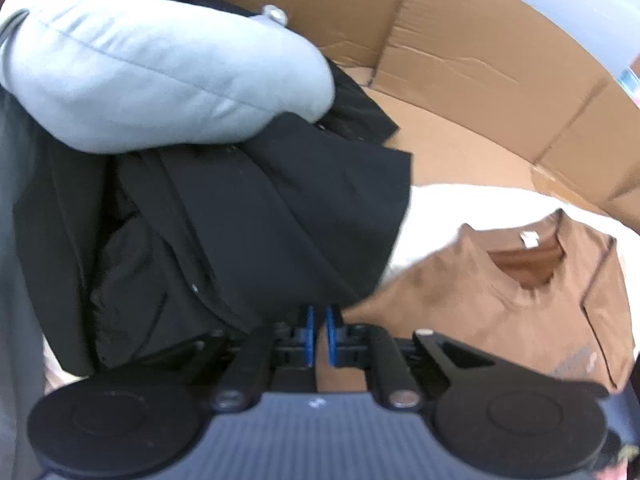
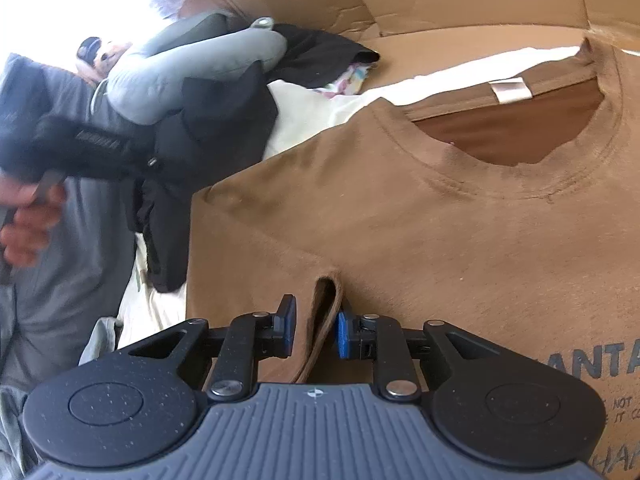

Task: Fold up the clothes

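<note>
Left tongs (image 1: pixel 319 320) closed, right tongs (image 2: pixel 317 320) parted around brown shirt (image 2: pixel 440 220) fold on white sheet (image 2: pixel 312 116), cardboard (image 1: pixel 460 60) behind.

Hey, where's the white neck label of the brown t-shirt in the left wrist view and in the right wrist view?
Left wrist view: the white neck label sits right of centre, inside the collar of the brown t-shirt.
Right wrist view: the label is in the upper right, at the back of the collar.
Shared landmark: the light blue-grey padded garment, upper left in both views.
</note>
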{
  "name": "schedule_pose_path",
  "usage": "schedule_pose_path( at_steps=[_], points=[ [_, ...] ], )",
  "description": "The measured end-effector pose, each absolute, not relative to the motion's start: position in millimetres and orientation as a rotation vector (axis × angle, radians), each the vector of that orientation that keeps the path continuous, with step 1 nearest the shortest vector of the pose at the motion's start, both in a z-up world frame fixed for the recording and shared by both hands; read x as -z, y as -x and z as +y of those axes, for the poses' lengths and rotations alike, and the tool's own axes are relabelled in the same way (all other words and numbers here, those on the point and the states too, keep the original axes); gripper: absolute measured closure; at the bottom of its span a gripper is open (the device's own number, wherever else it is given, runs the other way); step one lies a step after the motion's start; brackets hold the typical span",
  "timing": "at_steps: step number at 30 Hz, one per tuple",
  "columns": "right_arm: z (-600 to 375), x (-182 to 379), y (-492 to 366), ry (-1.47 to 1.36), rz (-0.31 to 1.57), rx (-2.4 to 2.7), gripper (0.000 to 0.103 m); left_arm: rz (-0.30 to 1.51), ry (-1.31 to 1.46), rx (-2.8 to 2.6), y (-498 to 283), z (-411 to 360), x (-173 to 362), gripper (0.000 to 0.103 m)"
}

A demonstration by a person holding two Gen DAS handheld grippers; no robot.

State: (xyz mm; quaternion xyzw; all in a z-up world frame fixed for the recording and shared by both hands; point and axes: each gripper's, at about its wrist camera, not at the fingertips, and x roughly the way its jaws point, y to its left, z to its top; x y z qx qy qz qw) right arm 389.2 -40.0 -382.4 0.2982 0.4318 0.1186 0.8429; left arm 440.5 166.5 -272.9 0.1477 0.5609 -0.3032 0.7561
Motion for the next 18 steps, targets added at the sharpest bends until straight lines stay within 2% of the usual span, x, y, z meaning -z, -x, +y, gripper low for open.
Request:
schedule_pose_path(
  at_steps=[5, 7, 8, 9, 18],
  points=[
    [-45.1, 390.4, -394.1, -0.664, 0.930, -0.228, 0.084, 1.265, -0.344, 0.710, -421.2, 152.4, 286.2, 0.103],
    [-46.2, 393.0, -395.4, -0.667, 0.939, -0.224, 0.092, 1.280, -0.351, 0.711, -417.9, 149.1, 294.3, 0.103],
    [-46.8, 393.6, -396.1, -0.671, 0.941, -0.224, 0.100, 1.284, -0.354, 0.705, -417.5, 147.3, 298.5, 0.103],
    [-47.9, 393.7, -396.5, -0.677, 0.942, -0.225, 0.102, 1.283, -0.352, 0.697, -417.3, 146.2, 302.3, 0.103],
    [-57.5, 393.0, -398.1, -0.709, 0.927, -0.222, 0.102, 1.227, -0.342, 0.597, -436.9, 150.3, 321.3, 0.101]
  ],
)
